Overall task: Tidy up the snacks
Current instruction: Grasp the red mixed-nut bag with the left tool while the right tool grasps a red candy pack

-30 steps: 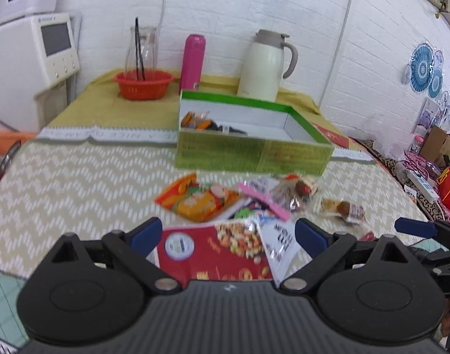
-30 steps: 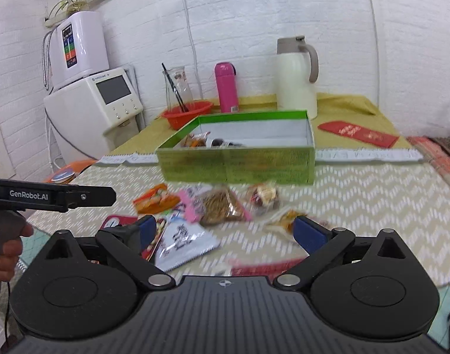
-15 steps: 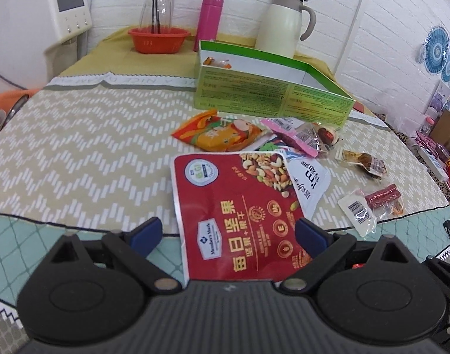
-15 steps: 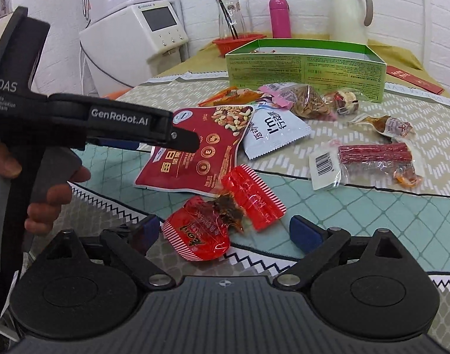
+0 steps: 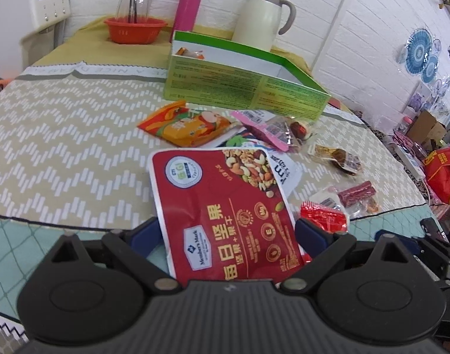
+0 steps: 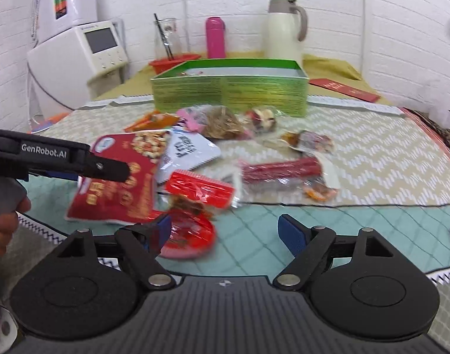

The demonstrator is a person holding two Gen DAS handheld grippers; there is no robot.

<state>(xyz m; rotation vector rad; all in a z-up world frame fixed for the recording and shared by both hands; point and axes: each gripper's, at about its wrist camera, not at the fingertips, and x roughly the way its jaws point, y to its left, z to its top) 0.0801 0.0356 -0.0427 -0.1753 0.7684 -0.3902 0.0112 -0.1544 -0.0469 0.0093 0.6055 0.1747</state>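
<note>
A large red nut-mix packet (image 5: pixel 225 206) lies flat on the table; my left gripper (image 5: pixel 227 236) is open with its near end between the fingers. The packet also shows in the right wrist view (image 6: pixel 118 177), under the left gripper's arm (image 6: pixel 59 159). My right gripper (image 6: pixel 225 233) is open and empty; a small red crinkly packet (image 6: pixel 192 209) lies by its left finger. Several more snacks lie behind: an orange packet (image 5: pixel 189 124), a white packet (image 6: pixel 186 153), a red sausage stick (image 6: pixel 280 168). The open green box (image 5: pixel 242 79) holds a few snacks.
Behind the box stand a white thermos jug (image 5: pixel 260 17), a pink bottle (image 5: pixel 186 8), and an orange bowl (image 5: pixel 135 29) with a glass jar. A white appliance (image 6: pixel 80 59) stands at the left. A red envelope (image 6: pixel 345 88) lies at the right.
Both grippers dropped from a high view of the box toward the near table edge. The left one has closed in on the red nut packet; the right one swung right, over the small red packet.
</note>
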